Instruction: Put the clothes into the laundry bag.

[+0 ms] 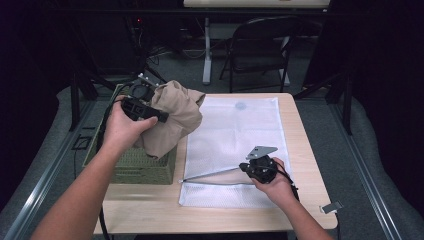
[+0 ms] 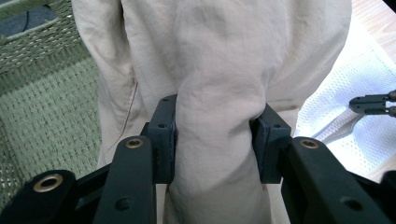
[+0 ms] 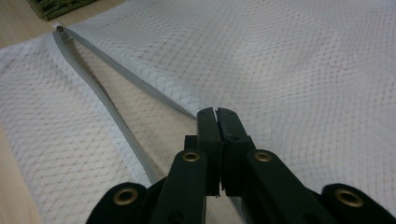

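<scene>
A beige garment hangs bunched over the rim of a green woven basket at the table's left. My left gripper is shut on a thick fold of it; in the left gripper view the pads squeeze the cloth from both sides. A white mesh laundry bag lies flat in the middle of the table. My right gripper is shut on the upper edge of its unzipped mouth. In the right gripper view the jaws meet on that edge, and the zipper gapes toward the basket.
The wooden table has bare room along its front and right edges. A small clip lies near the front right corner. A black folding chair and a desk leg stand beyond the table.
</scene>
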A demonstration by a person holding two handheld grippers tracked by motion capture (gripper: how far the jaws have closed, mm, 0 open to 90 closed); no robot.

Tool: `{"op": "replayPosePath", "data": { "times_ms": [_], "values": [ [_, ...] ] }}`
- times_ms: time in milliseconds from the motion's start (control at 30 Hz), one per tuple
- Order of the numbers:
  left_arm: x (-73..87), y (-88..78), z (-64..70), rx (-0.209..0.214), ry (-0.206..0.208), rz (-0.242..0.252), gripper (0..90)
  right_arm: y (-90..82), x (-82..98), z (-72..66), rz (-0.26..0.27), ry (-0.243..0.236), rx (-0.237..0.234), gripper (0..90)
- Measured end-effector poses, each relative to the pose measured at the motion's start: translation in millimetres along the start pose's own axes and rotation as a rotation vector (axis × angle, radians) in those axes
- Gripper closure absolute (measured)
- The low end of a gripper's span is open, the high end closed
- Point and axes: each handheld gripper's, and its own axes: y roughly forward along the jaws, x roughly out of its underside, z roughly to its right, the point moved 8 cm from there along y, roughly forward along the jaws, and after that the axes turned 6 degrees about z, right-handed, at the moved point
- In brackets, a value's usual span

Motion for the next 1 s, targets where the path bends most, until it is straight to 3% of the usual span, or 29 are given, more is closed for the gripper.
{"op": "replayPosePath", "data": {
  "times_ms": [567, 1000],
  "values": [
    [-0.4, -0.3, 20.4, 0.044, 0.036, 0.004, 60.2, -0.9, -12.5, 10.7, 0.028, 0.010, 0.012, 88.9],
    [5.4, 2.0, 36.2, 0.076, 0.065, 0.009, 60.3, 9.6, -12.1, 18.9, 0.027, 0.030, 0.012, 89.0]
  ]
}}
